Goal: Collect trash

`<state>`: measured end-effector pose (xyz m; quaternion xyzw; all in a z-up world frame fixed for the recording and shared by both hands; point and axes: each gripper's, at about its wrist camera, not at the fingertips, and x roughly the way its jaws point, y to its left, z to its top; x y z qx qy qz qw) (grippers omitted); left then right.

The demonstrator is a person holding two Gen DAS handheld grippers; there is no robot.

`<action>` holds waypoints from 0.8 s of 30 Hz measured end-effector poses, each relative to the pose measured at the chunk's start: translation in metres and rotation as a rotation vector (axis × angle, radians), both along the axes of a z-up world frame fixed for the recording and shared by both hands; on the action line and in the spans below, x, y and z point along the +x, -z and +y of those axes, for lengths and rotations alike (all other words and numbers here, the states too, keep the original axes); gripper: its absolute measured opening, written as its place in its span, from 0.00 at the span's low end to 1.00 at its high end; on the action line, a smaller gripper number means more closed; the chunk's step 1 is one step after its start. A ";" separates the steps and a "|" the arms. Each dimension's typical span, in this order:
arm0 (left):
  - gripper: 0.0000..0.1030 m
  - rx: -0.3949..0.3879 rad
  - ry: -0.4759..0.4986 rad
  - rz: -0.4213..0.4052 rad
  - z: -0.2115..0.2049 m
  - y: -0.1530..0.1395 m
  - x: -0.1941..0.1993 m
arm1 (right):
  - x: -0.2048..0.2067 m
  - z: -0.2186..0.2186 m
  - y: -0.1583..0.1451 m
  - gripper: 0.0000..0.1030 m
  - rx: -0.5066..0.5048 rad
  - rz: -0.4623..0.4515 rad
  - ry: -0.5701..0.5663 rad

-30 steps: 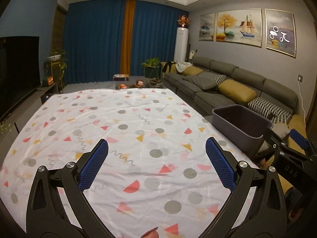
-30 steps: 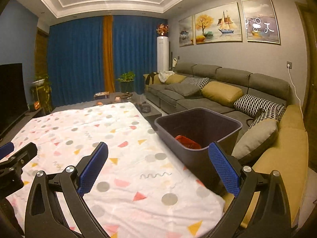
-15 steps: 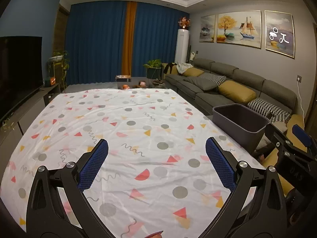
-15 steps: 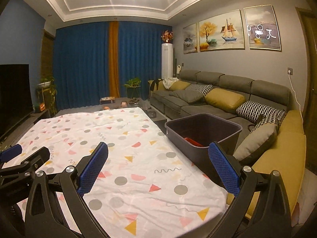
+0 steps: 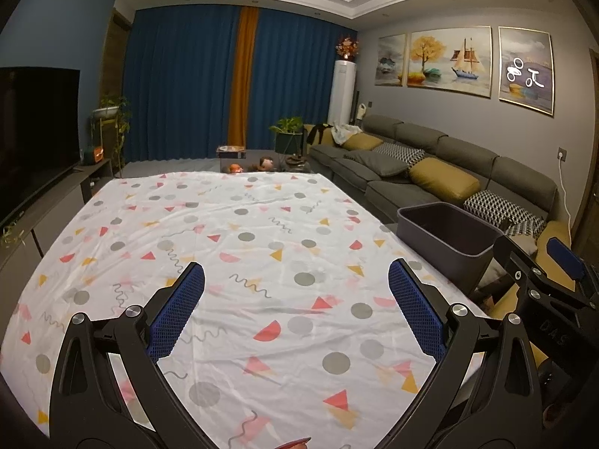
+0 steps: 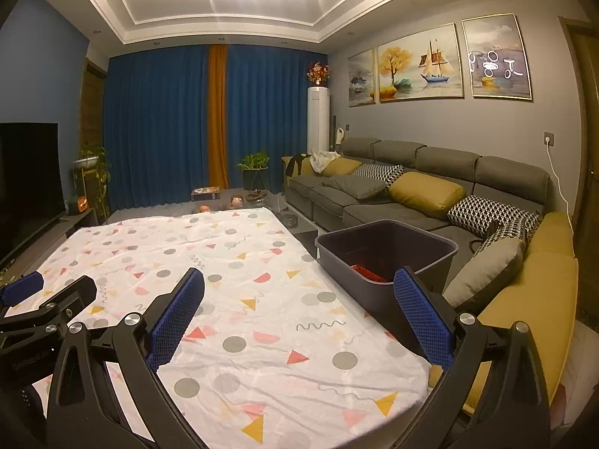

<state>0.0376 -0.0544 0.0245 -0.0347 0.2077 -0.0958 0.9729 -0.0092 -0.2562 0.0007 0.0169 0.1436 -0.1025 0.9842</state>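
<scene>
Left gripper [image 5: 295, 292]: jaws wide, empty, above patterned tablecloth [image 5: 239, 247]. Right gripper [image 6: 299, 295]: jaws wide, empty. Grey bin [image 6: 385, 254] beside table edge; red item [image 6: 367, 273] inside.

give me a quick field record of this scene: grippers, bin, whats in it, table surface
left gripper: open, nothing between the fingers, above the tablecloth
right gripper: open, nothing between the fingers, pointing toward the bin
bin: dark grey plastic tub, at the table's right edge, sofa side
bin contents: a red item at the bottom; what it is cannot be told
tablecloth: white with dots, triangles and squiggles; no loose trash visible on it
sofa: grey, with yellow and patterned cushions, behind the bin
</scene>
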 end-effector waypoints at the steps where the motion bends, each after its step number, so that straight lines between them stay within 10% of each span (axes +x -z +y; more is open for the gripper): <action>1: 0.94 -0.002 -0.001 0.000 0.000 0.000 0.000 | -0.001 0.001 0.000 0.95 -0.001 -0.002 0.000; 24: 0.94 -0.011 -0.008 -0.004 0.004 -0.003 -0.004 | -0.001 0.005 -0.004 0.95 -0.002 -0.012 -0.008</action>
